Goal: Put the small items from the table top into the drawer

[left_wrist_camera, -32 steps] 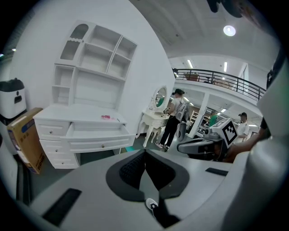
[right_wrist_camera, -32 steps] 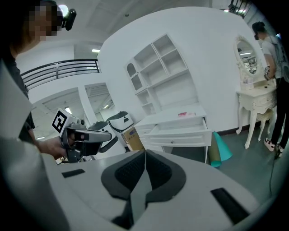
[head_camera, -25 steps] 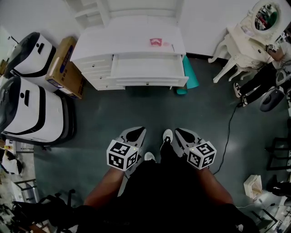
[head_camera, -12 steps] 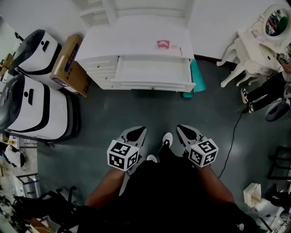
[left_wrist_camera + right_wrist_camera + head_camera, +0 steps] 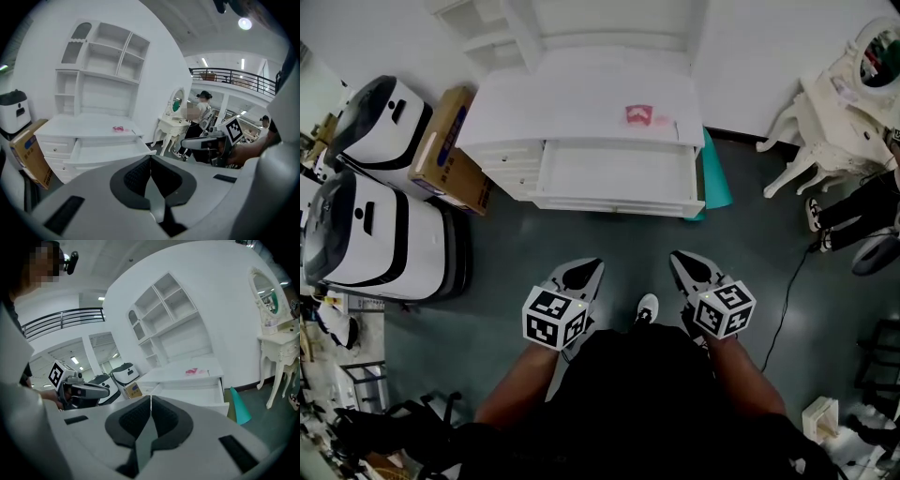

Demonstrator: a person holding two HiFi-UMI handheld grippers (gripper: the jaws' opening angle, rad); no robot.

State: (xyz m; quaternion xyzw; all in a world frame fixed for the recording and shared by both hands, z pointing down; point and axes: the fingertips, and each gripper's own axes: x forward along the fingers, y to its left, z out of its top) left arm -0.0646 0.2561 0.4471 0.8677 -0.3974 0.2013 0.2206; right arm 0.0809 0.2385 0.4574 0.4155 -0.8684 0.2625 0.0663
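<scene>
The left tongs (image 5: 584, 269) are shut tight, tip to tip, with nothing in them. The right tongs (image 5: 682, 260) are shut the same way and hold nothing too. Both hang low in front of the person, over the dark floor (image 5: 609, 244), well apart from the bench (image 5: 553, 103). Ahead of them the drawer (image 5: 619, 176) is pulled out wide. It looks all white and empty inside, so that part is ready. On the bench top, near its right end and just behind the drawer, lies a small pink thing (image 5: 638, 115). A paler bit (image 5: 664, 121) lies just beside it, too small to tell what it is. I think the job has hardly begun: the drawer is open, but nothing has gone into it yet. What is left is nearly all of it. The person has to get close to the bench, open one of the tongs, pick up the pink thing and drop it into the drawer. Then the same goes for the paler bit. A brown box (image 5: 450, 150) leans at the left of the bench, with two big white machines (image 5: 380, 234) beside it. A green cone (image 5: 715, 183) sits at the right.
</scene>
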